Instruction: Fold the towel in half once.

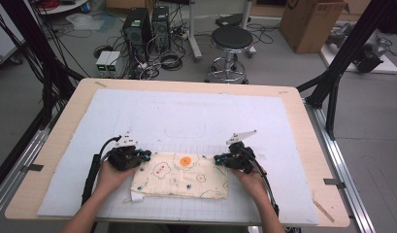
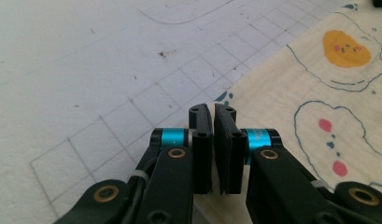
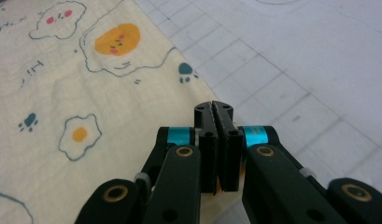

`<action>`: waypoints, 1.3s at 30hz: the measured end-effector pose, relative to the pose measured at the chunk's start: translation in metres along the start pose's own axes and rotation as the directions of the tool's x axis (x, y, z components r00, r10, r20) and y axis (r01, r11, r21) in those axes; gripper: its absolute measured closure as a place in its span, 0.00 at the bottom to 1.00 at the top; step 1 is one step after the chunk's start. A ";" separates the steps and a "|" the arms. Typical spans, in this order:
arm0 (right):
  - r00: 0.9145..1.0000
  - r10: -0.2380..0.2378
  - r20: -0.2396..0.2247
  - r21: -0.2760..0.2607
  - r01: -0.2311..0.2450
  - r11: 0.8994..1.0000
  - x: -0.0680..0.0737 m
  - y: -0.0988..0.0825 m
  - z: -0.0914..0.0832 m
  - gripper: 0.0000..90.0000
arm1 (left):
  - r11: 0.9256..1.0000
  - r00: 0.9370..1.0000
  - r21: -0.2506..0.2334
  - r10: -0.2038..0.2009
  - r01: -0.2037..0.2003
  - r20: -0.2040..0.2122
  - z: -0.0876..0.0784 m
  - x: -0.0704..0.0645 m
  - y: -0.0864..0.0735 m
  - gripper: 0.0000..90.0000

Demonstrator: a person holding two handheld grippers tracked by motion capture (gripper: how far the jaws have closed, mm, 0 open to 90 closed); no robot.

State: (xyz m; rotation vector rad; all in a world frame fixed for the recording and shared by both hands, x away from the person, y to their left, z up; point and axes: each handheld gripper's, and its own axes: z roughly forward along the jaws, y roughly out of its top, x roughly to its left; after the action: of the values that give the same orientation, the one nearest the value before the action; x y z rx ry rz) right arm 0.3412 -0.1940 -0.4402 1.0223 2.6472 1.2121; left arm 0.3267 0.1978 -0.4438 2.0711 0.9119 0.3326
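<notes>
Two forearms in from the near edge of the table [image 1: 50, 160], each hand wrapped round a gripper at an end of the folded cloth [image 1: 181, 175]. Left hand [image 1: 110, 175] low over the mat, left gripper [image 2: 213, 111] aimed forward and a little inward at the cloth's left far corner; jaws nearly together, a thin slit between the pads, cloth edge just beside and beneath the tips, whether any fabric is pinched not clear. Right hand [image 1: 248, 178] mirrored at the right end, right gripper [image 3: 214, 108] tipped down over the right far corner; jaws pressed together, cloth edge just under the tips, a grip on it not clear either. Cloth flat on the white gridded mat [image 1: 186, 116] between the two sets of fingers, long axis running left to right from one gripper to the other, egg print [image 1: 186, 160] near its far edge. Beyond the fingers, bare mat, then a black stool [image 1: 231, 41] on the floor.
</notes>
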 end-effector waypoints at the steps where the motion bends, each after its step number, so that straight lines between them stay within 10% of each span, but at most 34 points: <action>1: 1.000 -0.001 0.007 -0.002 0.001 1.000 -0.001 -0.001 -0.001 0.99 | 1.000 1.000 0.002 -0.002 0.002 0.000 0.000 0.000 0.000 0.94; 13: 1.000 0.018 0.007 -0.028 -0.018 0.999 -0.010 -0.010 -0.012 0.96 | 1.000 1.000 0.001 0.016 -0.016 -0.006 -0.001 -0.001 -0.001 0.93; 39: 1.000 -0.014 0.006 -0.172 0.015 0.985 0.009 -0.004 -0.036 0.54 | 0.991 0.997 -0.135 0.010 0.001 0.082 -0.044 0.000 0.001 0.58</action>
State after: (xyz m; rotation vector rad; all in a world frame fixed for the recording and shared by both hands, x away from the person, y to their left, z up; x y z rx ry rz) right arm 0.3210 -0.2143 -0.4164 0.9740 2.4891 1.4042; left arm 0.3046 0.2227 -0.4156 1.9478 0.8135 0.3008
